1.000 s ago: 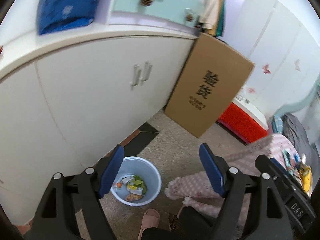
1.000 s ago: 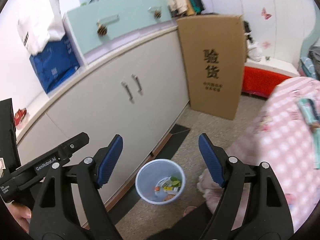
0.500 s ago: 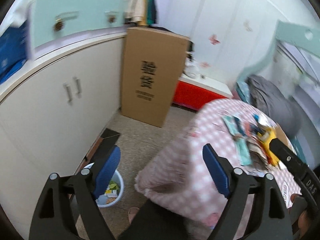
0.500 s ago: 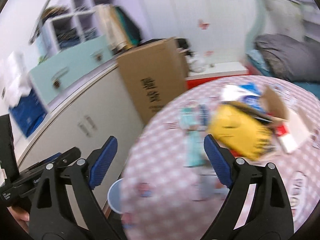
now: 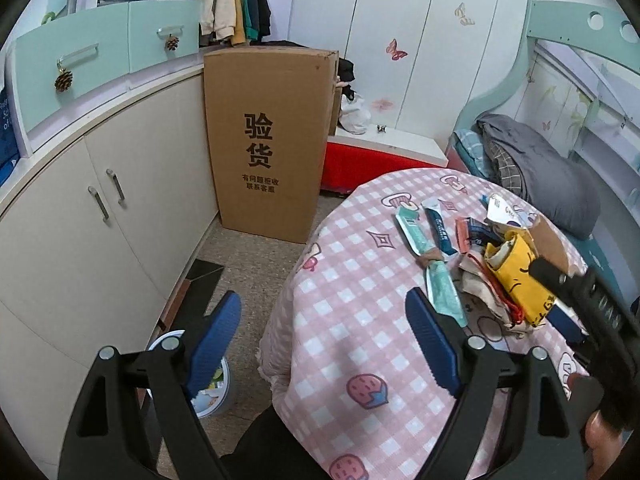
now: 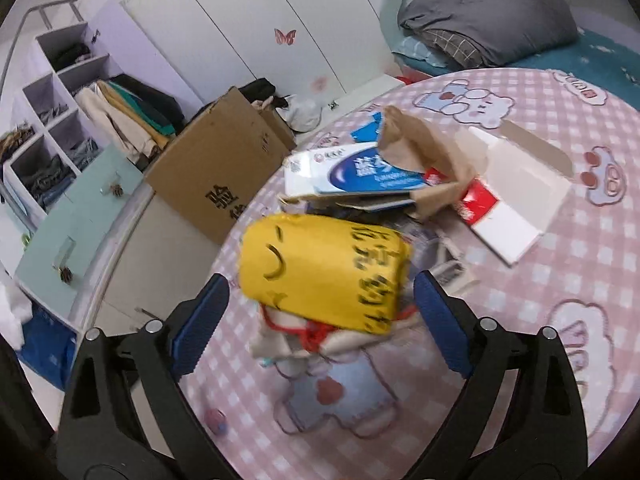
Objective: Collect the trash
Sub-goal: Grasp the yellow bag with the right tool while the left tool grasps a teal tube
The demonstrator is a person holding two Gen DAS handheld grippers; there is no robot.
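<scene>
The right gripper (image 6: 320, 320) is seen with jaws opening wide around a yellow packet (image 6: 324, 272), its pads not yet pressing. The left gripper (image 5: 322, 340) is held wide and empty above the counter (image 5: 360, 312) edge. The packet, lying on crumpled wrappers (image 6: 304, 340), is judged light, soft and crushable; it is best taken across its middle. Beyond it, a blue-and-white carton (image 6: 352, 174) and brown paper (image 6: 416, 140) are piled. The bin (image 5: 212, 392) stands on the floor.
</scene>
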